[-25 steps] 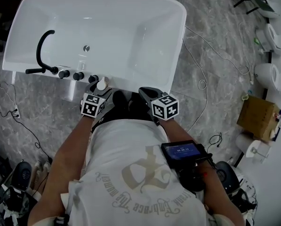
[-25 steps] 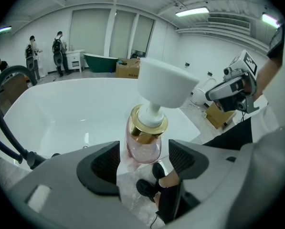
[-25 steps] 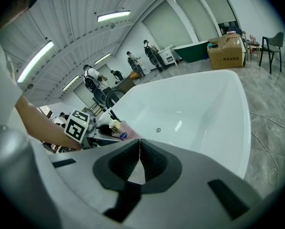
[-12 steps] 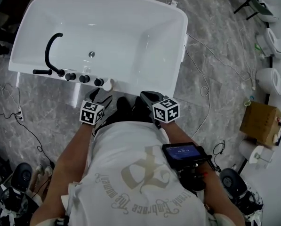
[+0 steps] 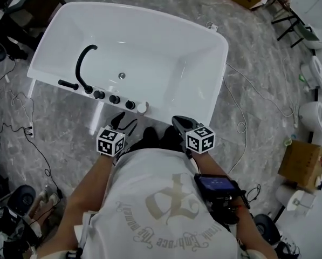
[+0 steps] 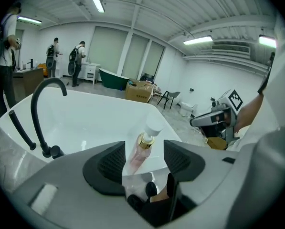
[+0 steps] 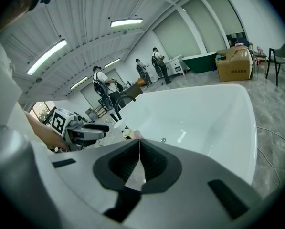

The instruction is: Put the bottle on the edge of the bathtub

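Note:
A pink bottle [image 5: 142,107] with a gold collar and white cap stands upright on the near edge of the white bathtub [image 5: 166,53], beside the black knobs. My left gripper [image 5: 127,124] hangs just short of it, open. Its jaws have just been closing, with nothing between them. In the left gripper view the bottle [image 6: 140,152] shows beyond the gap of the left gripper [image 6: 144,163]. My right gripper [image 5: 178,122] is to the bottle's right, near the tub edge. In the right gripper view the pads of the right gripper [image 7: 140,149] meet, empty.
A black arched faucet [image 5: 82,63] and three knobs [image 5: 115,99] line the tub's near edge, left of the bottle. Cables [image 5: 20,128] run over the marble floor. A cardboard box [image 5: 302,158] and toilets [image 5: 317,112] stand at the right. People stand far behind the tub.
My left gripper has drawn back and up from the bottle, which stays on the tub edge. The right gripper has lifted slightly. The head view has shifted, so the tub sits lower and further right.

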